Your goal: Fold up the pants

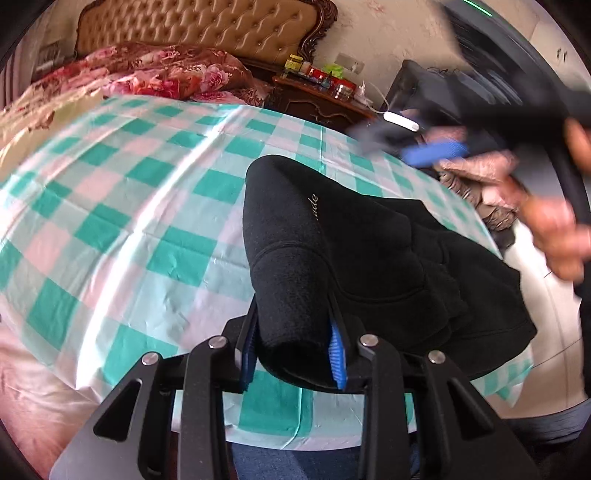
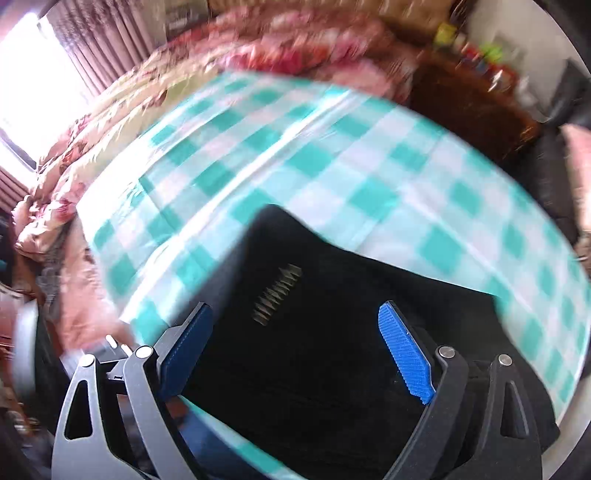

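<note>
A bed fills most of both views, and over it lies a green-and-white checked cloth (image 1: 122, 192) that serves as the working surface, smooth apart from a few long creases. Beyond it a floral quilt (image 1: 147, 70) is heaped against a tufted tan headboard (image 1: 199, 29), and to the right of that stands a dark carved nightstand (image 1: 317, 99) crowded with small jars and boxes (too small to tell apart). On the near right part of the checked cloth lie the black pants (image 1: 369, 258), bunched into thick folds, with a line of pale script running along one panel; their far end reaches toward the middle of the cloth and their right side lies near the cloth's edge. The left gripper (image 1: 293, 358) is pinching a rolled, cuff-like end of the pants, its blue pads (image 1: 338, 350) pressed against the fabric on both sides, and that end is lifted off the cloth. The right gripper (image 2: 297, 354) hangs above the dark fabric with its fingers spread wide and nothing between the pads; in the left wrist view it shows as a blur at the upper right, held in a person's hand (image 1: 554, 229). The right wrist view is heavily smeared, so the script on the pants there reads only as a pale zigzag.
</note>
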The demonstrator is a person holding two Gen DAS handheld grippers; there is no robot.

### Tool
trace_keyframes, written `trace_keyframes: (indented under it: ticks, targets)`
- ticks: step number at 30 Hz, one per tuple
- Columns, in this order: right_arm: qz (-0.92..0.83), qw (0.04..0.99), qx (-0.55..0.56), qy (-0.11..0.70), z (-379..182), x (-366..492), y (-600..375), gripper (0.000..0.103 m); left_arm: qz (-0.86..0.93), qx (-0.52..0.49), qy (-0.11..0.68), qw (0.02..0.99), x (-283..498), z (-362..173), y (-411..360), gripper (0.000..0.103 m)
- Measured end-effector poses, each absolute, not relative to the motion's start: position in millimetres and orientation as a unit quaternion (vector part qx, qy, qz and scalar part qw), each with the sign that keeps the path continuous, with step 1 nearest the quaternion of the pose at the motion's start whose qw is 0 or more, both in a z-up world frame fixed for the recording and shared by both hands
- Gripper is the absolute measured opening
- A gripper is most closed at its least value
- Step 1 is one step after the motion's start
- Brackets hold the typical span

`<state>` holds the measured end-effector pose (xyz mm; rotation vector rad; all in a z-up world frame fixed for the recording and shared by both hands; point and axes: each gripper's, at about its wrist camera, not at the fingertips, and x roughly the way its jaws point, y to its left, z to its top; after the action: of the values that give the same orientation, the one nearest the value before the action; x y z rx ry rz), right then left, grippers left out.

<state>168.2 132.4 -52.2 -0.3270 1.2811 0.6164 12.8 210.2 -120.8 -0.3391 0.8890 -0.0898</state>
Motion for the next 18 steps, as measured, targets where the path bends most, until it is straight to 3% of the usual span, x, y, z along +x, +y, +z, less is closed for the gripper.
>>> trace_keyframes:
  ticks: [5, 12, 14, 18]
  targets:
    - [0.271, 0.696, -0.182, 0.640, -90, 178, 188, 0.088, -0.023, -0.131, 0.447, 0.884, 20, -111, 199, 0.031]
    - [0.253, 0.675, -0.248, 0.647, -117, 179, 212, 0.087, -0.003, -0.086, 0.451, 0.889, 21, -102, 181, 0.031]
    - [0.249, 0.666, -0.255, 0.655, -126, 181, 211, 0.075, 0.001, -0.074, 0.448, 0.891, 19, -97, 176, 0.031]
    - [0.256, 0.662, -0.256, 0.656, -128, 179, 209, 0.061, 0.005, -0.064, 0.446, 0.892, 19, -94, 169, 0.031]
